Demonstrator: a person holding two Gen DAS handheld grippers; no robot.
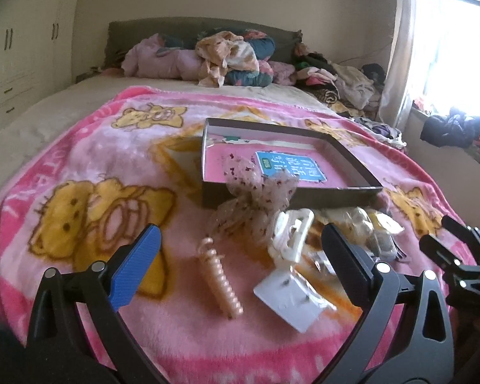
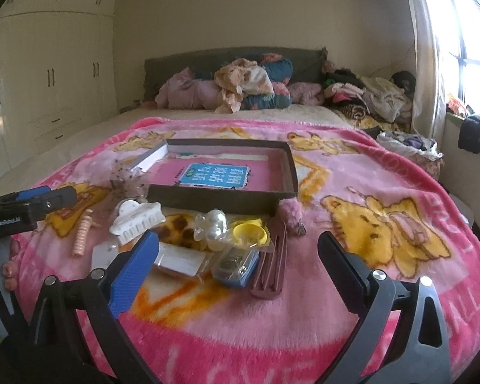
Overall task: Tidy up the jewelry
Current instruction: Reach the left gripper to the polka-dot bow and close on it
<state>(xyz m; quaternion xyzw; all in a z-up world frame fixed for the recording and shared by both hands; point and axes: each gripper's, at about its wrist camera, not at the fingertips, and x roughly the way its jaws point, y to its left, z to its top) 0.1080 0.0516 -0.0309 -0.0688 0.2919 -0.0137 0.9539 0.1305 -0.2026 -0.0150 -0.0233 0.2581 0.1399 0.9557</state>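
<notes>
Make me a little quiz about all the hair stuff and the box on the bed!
1. True or false: the white claw clip is already lying inside the box.
2. Which thing lies closest to the left gripper? A) the pink spiral hair tie B) the yellow ring C) the fluffy pink clip
3. Fill in: both grippers are ____, holding nothing.

Key:
1. False: it sits on the pink blanket, in front of the box.
2. A
3. open; the right gripper hangs over the pile.
</notes>
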